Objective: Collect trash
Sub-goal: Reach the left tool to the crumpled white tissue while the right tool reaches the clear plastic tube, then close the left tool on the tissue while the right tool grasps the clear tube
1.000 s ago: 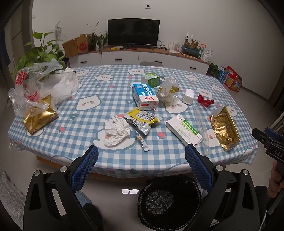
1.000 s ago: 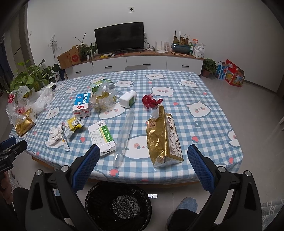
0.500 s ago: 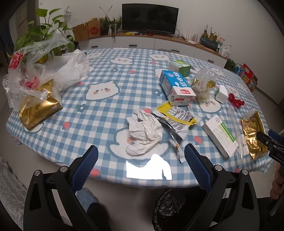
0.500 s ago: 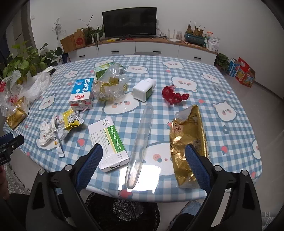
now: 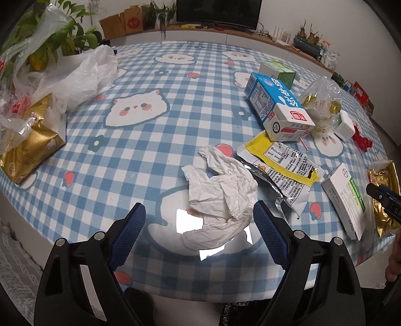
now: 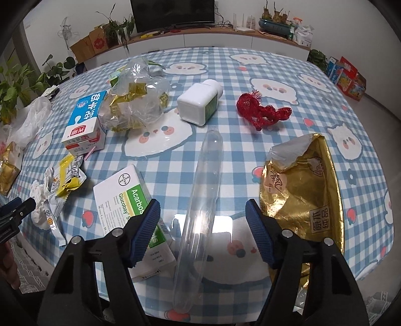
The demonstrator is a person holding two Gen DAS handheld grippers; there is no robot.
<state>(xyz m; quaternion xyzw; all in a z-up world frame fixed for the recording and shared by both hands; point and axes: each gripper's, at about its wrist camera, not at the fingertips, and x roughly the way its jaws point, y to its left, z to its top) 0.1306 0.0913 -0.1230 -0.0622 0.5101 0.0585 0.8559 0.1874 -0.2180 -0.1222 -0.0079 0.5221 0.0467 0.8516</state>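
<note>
Straddling clear tube (image 6: 200,200) (right view only)

A round desk (image 6: 288,62) wears a blue and white checked cloth with cat faces. Behind it a long white cabinet (image 6: 225,41) runs along a white wall (image 6: 338,20), with a black TV (image 6: 173,12) on top. Green plants (image 5: 57,37) stand at the left. The floor (image 6: 381,107) is pale.

left hand-held gripper (image 5: 198,225) closing, straddles crumpled white tissue (image 5: 221,198) on checked tablecloth (image 5: 150,140), pads not touching.
</note>
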